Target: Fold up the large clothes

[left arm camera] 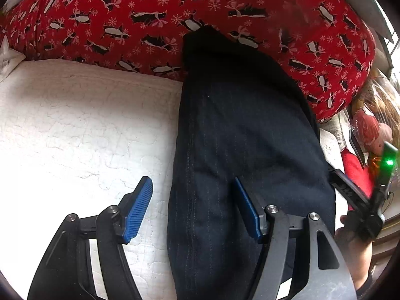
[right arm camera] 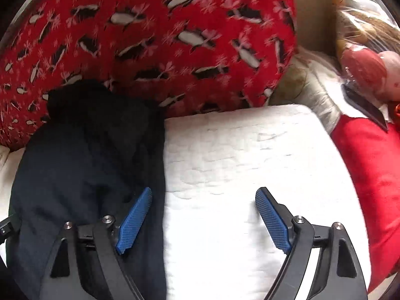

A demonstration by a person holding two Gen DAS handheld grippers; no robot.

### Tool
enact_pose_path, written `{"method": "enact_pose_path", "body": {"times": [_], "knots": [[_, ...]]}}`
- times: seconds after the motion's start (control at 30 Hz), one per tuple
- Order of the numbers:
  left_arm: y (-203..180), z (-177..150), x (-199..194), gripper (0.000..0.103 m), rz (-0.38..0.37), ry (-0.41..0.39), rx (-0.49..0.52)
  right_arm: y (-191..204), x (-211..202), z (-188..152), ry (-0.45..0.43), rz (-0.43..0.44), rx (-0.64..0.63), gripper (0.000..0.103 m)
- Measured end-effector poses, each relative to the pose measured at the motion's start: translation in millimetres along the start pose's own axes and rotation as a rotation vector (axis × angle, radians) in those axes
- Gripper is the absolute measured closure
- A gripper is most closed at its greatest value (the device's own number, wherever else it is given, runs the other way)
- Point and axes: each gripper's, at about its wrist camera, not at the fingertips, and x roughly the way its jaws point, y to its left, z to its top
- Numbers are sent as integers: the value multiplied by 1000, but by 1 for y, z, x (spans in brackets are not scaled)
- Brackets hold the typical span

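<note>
A dark navy pinstriped garment [left arm camera: 240, 135] lies in a long folded strip on the white quilted bed [left arm camera: 75, 130], its far end resting against a red penguin-print pillow [left arm camera: 175, 7]. My left gripper [left arm camera: 192, 197] is open and empty, its jaws straddling the garment's left edge just above it. In the right wrist view the same garment [right arm camera: 85, 160] lies at the left. My right gripper [right arm camera: 203, 207] is open and empty over the garment's right edge and the white quilt [right arm camera: 237, 155]. The right gripper also shows at the left wrist view's right edge [left arm camera: 370, 200].
The red penguin pillow [right arm camera: 155, 40] lines the back of the bed. At the right lie a plain red cloth [right arm camera: 370, 175], a grey-beige cushion [right arm camera: 315, 92] and plastic-wrapped items [right arm camera: 367, 40]. The bed's right edge is near these.
</note>
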Motion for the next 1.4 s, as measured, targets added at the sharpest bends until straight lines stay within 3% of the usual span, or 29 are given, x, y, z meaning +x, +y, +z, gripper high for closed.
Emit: {"method": "enact_pose_path", "body": {"times": [0.1,0.17,0.23,0.33,0.43,0.5,0.57,0.6,0.63,0.67,0.7,0.73,0.8,0.9,1.13,1.4], "knots": [[15,10,-3,37,-120,13,-87,-11,-23,5,-49,77,57,17],[31,18,3,37,-236,49,-173,-17,-29,12,-50,211,125,17],[41,25,13,37,-310,95,-231,-20,-27,16,4,364,190,16],[45,30,31,37,-319,136,-245,-13,-12,12,83,469,221,15],[42,29,52,33,-424,224,-288,4,13,-4,196,512,195,9],[37,29,56,27,-448,220,-308,7,14,-7,161,578,207,2],[32,30,56,27,-457,193,-313,19,17,-7,190,635,197,2],[30,30,56,38,-448,178,-317,23,19,-6,202,627,177,2],[28,30,54,58,-433,163,-316,30,19,-5,217,585,135,6],[26,30,52,66,-421,157,-305,35,19,-3,220,555,102,11],[24,31,49,78,-409,145,-288,44,13,0,206,514,53,35],[21,31,42,84,-406,122,-269,49,10,2,207,508,28,46],[15,31,29,87,-392,84,-232,60,-4,3,159,471,-15,61],[10,29,5,88,-383,46,-209,75,-34,0,97,429,-45,69],[34,-10,-80,87,-375,10,-174,89,-107,-25,50,485,-37,69],[92,-91,-141,87,-283,45,-170,131,-175,-121,100,556,-36,70]]}}
